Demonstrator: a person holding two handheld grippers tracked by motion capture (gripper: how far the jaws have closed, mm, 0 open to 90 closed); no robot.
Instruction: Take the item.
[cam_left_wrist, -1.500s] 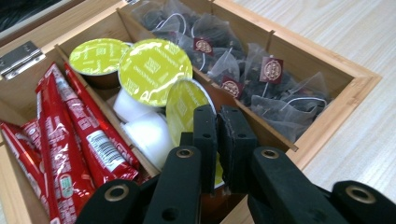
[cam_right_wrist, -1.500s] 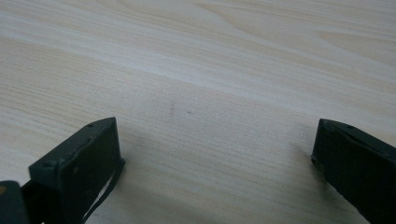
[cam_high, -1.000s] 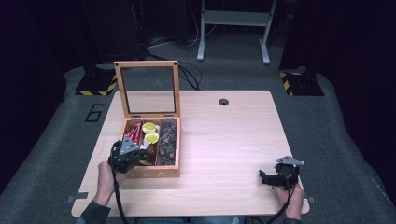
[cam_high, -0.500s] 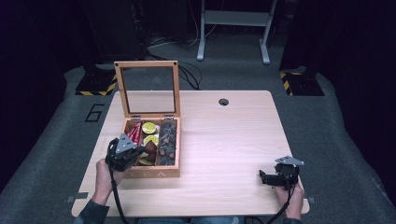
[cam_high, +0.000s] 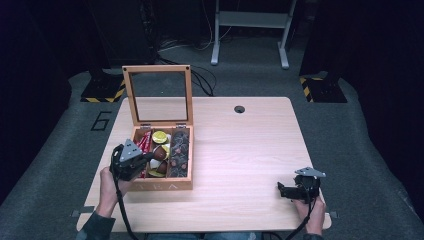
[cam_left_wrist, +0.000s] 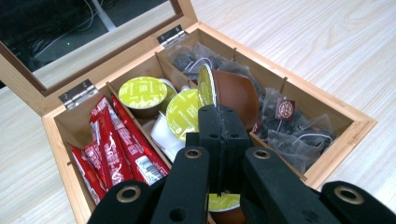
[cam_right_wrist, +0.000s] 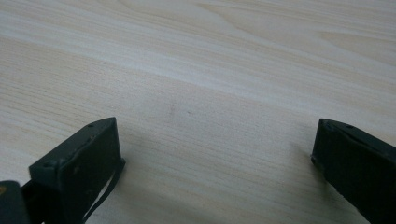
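the left gripper (cam_left_wrist: 219, 122) is clenched on the rim of a brown capsule (cam_left_wrist: 233, 93) above the wooden box (cam_left_wrist: 345, 133). the right gripper (cam_right_wrist: 215, 154) rests released on the table (cam_right_wrist: 224, 60).

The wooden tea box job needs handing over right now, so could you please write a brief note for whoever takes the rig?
Left gripper: jaws shut with nothing between them, poised over the middle compartment of the open wooden box, just short of the brown capsule lying on its side.
Right gripper: open, empty, resting low over the bare table at the near right.
Done: lid up; red sachets, capsules and tea bags all inside the box.
Left: probably open the jaws and grip a capsule.
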